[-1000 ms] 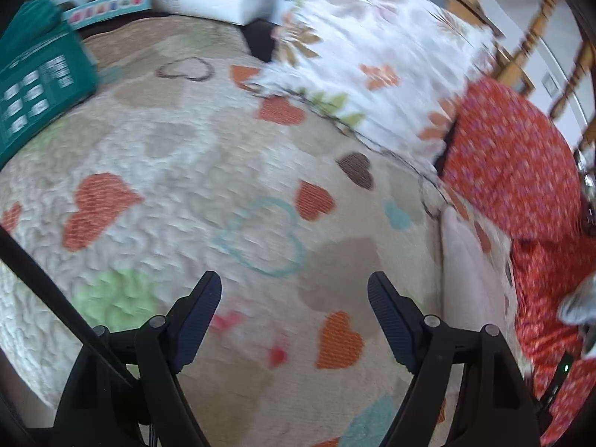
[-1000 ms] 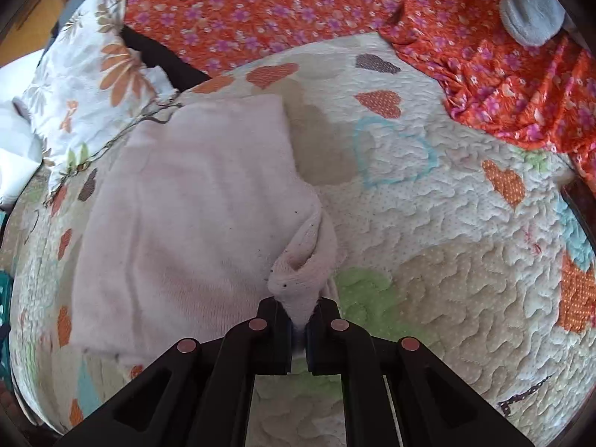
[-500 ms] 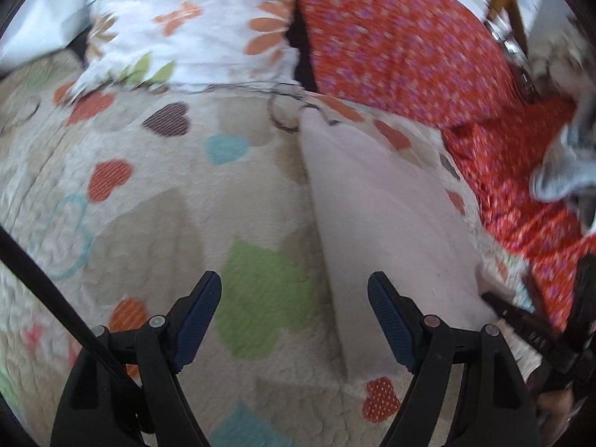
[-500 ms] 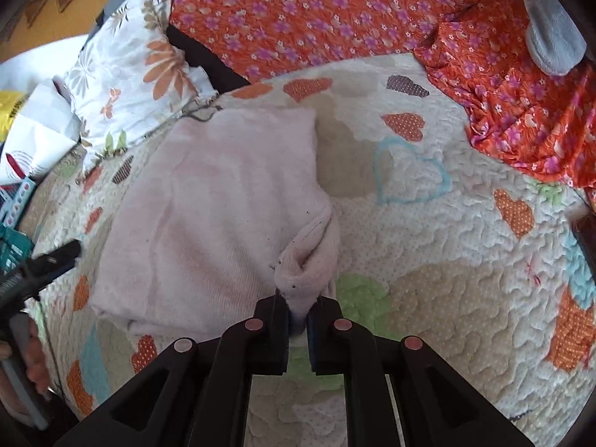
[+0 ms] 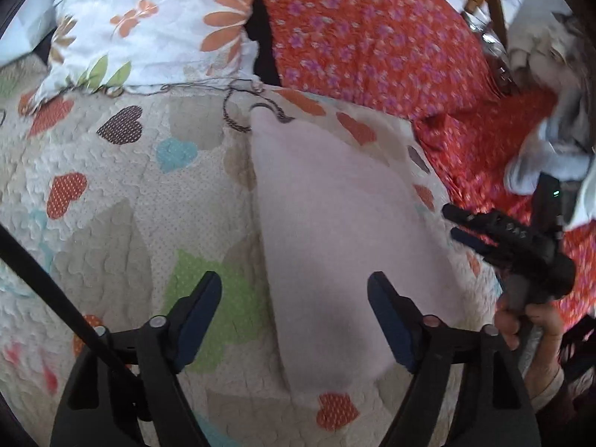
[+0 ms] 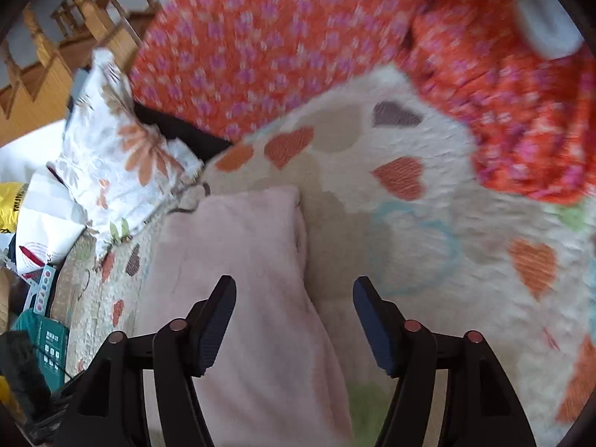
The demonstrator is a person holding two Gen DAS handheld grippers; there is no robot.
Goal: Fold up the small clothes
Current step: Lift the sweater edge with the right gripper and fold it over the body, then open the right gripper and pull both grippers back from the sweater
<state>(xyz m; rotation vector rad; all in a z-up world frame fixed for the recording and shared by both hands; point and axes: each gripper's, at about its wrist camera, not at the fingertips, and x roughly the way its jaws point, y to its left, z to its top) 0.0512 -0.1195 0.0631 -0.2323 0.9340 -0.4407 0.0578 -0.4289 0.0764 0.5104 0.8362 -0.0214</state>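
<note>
Two tools hang over one pale pink garment (image 5: pixel 335 201) that lies folded into a long strip on the heart-patterned quilt (image 5: pixel 123 193) of the bed. The left tool (image 5: pixel 294 316) stands spread wide with nothing between its pads, hovering above the near end of the strip. The right tool (image 6: pixel 294 316) has just been opening; its pads are now apart and no cloth is caught between them, the garment lying flat beneath its left finger.

Most of the risk comes from the cloth being soft and loose. With no grip on it, the folded layer may spring back or slide off square, since nothing pins the edge. If either tool comes down to pinch again, it could catch only the top layer and peel the fold open, or bite into the quilt as well and drag it up with the garment. The far corner of the strip lies just beside a dark cord (image 5: pixel 238 111) and the flowered pillow (image 5: pixel 149 26), so a pull toward that side could snag. From the left wrist view the right tool (image 5: pixel 469 227) sits near the garment's right edge, so the two tools could knock together if both reach for the same end.
</note>
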